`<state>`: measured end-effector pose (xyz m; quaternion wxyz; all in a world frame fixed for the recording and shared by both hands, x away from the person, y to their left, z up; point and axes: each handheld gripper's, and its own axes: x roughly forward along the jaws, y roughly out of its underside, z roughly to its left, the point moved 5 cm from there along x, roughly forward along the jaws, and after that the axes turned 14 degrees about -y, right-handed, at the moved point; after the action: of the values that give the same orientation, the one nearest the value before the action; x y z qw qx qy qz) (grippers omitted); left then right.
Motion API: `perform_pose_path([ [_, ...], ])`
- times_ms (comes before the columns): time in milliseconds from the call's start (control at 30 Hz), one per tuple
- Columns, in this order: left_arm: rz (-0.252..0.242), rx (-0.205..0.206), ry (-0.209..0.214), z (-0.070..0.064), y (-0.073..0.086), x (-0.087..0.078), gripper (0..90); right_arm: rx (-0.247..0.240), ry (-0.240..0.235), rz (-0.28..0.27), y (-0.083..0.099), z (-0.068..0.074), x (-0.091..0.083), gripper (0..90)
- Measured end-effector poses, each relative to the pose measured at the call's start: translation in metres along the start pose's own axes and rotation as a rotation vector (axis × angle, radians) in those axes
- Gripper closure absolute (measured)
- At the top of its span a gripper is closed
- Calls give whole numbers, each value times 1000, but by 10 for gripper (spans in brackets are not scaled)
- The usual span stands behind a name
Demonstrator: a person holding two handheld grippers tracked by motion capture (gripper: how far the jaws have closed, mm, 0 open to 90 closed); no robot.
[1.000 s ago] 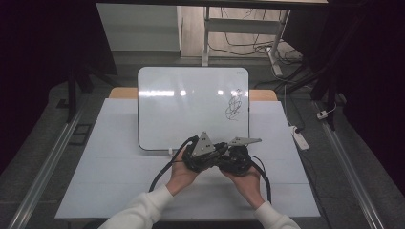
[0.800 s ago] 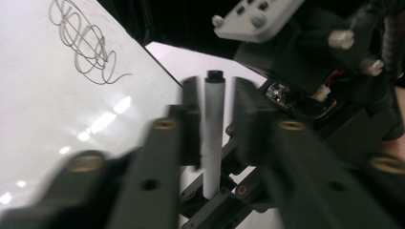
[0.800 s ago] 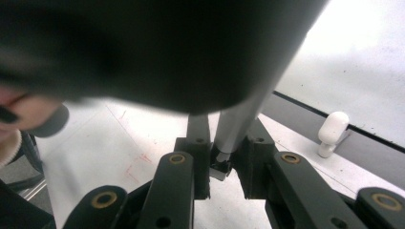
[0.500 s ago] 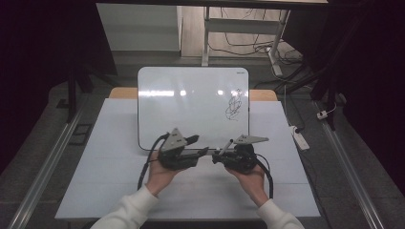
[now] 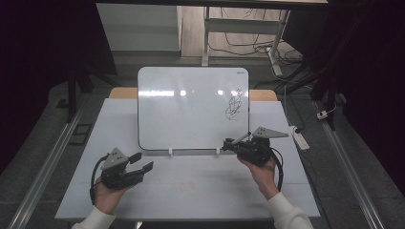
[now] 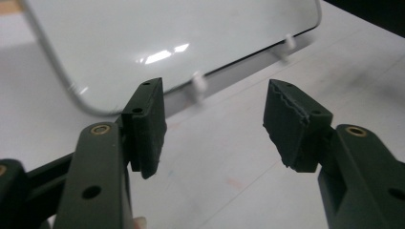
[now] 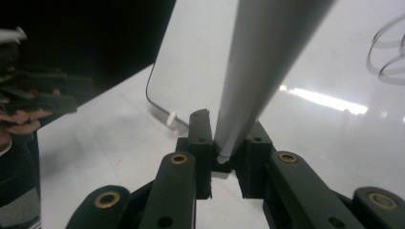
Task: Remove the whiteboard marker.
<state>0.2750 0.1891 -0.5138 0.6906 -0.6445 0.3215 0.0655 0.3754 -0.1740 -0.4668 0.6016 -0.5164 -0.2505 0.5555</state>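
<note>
right gripper (image 5: 232, 142): clamped on grey marker (image 7: 267, 71), near whiteboard (image 5: 191, 107) lower edge | left gripper (image 5: 142, 161): jaws apart, empty, above table (image 5: 200, 186)

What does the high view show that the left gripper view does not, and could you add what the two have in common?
High view alone: the black scribble on the whiteboard, and the right gripper shut on a grey marker, its tip close to the board's lower right corner. Left gripper view alone: the ridged face of the left gripper's pads, seen close. Shared: the left gripper, open and empty; the whiteboard's lower edge on small white clips; the white table.
</note>
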Motion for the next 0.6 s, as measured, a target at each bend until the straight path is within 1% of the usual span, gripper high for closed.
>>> perform_pose_path([
  [100, 9, -4, -3, 7, 5, 1, 392, -39, 6, -28, -6, -2, -4, 784],
  [200, 13, 2, -2, 10, 8, 4, 391, -85, 35, -59, -18, -7, -9, 785],
  [300, 24, -3, -8, 14, 12, 9, 389, -119, 71, -117, -40, -20, -14, 785],
  [400, 22, -18, -18, 19, 13, 11, 387, -149, 122, -160, -65, -36, -18, 785],
  [500, 20, -23, -28, 22, 13, 12, 374, -145, 160, -206, -84, -55, -22, 786],
  [600, 24, -26, -34, 24, 13, 14, 366, -124, 186, -242, -95, -73, -23, 786],
])
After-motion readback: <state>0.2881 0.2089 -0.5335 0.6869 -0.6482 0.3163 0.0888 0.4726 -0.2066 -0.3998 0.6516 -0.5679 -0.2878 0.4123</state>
